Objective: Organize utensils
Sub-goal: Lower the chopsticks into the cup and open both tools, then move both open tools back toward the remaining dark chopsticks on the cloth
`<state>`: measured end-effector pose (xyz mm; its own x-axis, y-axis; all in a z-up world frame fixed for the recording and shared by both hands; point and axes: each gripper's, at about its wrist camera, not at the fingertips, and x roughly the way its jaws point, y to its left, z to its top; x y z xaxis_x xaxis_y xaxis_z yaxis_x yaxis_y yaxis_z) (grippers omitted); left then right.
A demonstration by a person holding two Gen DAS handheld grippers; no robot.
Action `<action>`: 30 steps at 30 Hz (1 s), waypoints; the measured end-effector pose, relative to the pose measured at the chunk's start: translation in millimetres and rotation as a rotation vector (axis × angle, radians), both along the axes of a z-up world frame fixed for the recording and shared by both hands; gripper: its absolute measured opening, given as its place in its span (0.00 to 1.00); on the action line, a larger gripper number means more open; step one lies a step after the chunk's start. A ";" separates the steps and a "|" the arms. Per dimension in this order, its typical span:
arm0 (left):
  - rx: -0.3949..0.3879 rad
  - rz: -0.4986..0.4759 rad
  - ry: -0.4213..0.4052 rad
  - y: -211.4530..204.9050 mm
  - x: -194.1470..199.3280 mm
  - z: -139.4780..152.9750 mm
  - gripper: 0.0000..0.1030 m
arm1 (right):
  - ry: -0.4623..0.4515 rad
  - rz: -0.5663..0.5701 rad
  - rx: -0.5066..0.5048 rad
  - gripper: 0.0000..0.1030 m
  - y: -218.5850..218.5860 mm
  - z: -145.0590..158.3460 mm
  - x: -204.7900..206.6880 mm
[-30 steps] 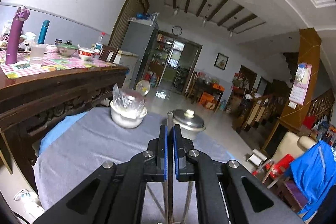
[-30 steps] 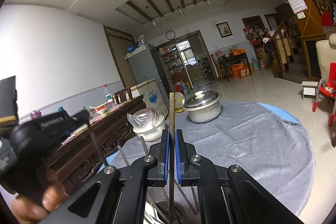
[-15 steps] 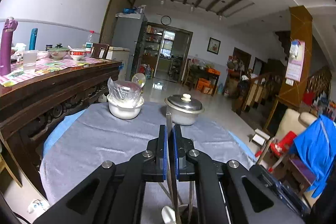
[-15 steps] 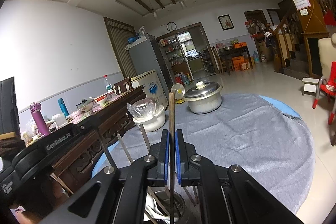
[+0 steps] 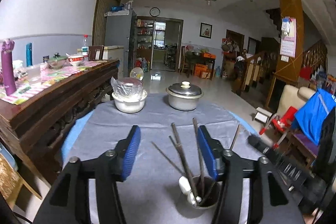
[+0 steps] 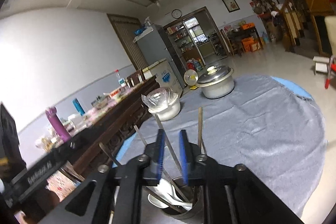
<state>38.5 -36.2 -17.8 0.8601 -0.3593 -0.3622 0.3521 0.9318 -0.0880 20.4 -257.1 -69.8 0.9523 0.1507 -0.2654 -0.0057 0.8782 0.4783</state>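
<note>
utensils: chopsticks (image 5: 182, 152) and spoon (image 5: 185, 186) being kept in cup (image 5: 198, 206) on bench (image 5: 147, 119) | left gripper (image 5: 168, 152) jaws being opened, nothing clamped | right gripper (image 6: 171, 156) jaws being opened around a chopstick | progress: seemingly near done

Little lettering, none fully legible

The left gripper (image 6: 40, 171) body carries blurred white lettering, unreadable here. The chest freezer (image 6: 168, 75) front bears a blue mark and small print, too small to read.
</note>
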 end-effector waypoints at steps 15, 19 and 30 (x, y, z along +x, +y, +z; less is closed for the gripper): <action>0.151 0.030 0.123 29.0 -31.3 -17.7 0.70 | 0.114 -0.110 -0.066 0.43 -31.2 14.2 -46.6; 0.160 0.065 0.150 42.7 -31.0 -26.2 0.71 | 0.126 -0.123 -0.078 0.43 -38.6 14.9 -52.3; 0.163 0.173 0.301 80.5 -6.4 -60.8 0.71 | 0.202 -0.144 -0.079 0.43 -50.8 -2.0 -44.6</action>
